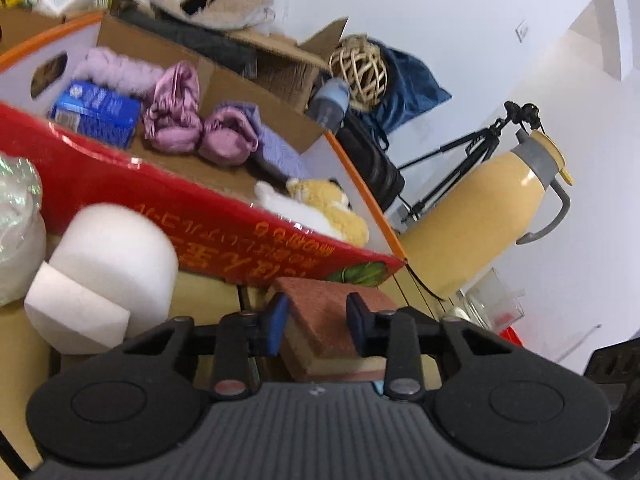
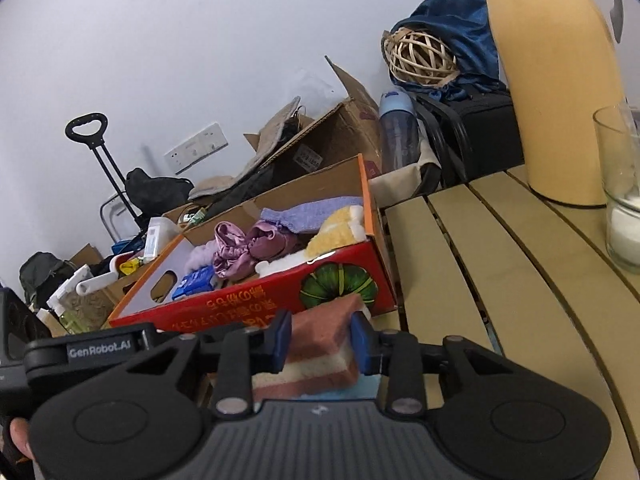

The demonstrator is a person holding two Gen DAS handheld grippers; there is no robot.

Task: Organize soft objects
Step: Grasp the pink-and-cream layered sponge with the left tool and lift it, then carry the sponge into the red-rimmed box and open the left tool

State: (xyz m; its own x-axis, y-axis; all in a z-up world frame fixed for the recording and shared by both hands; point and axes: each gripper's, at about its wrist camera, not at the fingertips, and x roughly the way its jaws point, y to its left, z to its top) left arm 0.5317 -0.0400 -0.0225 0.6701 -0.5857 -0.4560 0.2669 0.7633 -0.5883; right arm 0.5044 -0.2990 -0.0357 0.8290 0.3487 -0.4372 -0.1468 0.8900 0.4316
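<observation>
both grippers have a sponge in them right now. the left gripper (image 1: pixel 318 322) has its two blue pads pressed on the sides of a red-topped sponge (image 1: pixel 324 324), and the right gripper (image 2: pixel 320 338) is clamped the same way on another sponge (image 2: pixel 320 340), reddish top, pale layer under it. no earlier shot here so i'll just say how they sit: both sponges are held just in front of the red box (image 1: pixel 224 236), close to its near wall, not inside it

using that red box as the landmark: to its left, in the left wrist view, there's a white foam block (image 1: pixel 108 276) with a crinkly plastic bag (image 1: pixel 16 216) further left. inside the box are the soft things already sitting there: a yellow and white plush toy (image 1: pixel 320 210) at the near right corner, pink satin slippers (image 1: pixel 200 128) in the middle, a purple cloth (image 1: pixel 276 148) beside them, a blue packet (image 1: pixel 96 112) toward the far left, and a fuzzy lilac thing (image 1: pixel 116 68) behind it

right of the box is the slatted table (image 2: pixel 460 260), with a tan thermos jug (image 2: pixel 560 100) and a glass (image 2: pixel 620 188) standing on it

behind the box: an open cardboard box (image 2: pixel 332 140), a blue water bottle (image 2: pixel 398 132), a wicker ball (image 2: pixel 424 56) resting on blue fabric (image 2: pixel 460 20), and a black tripod (image 1: pixel 472 156) over by the wall
</observation>
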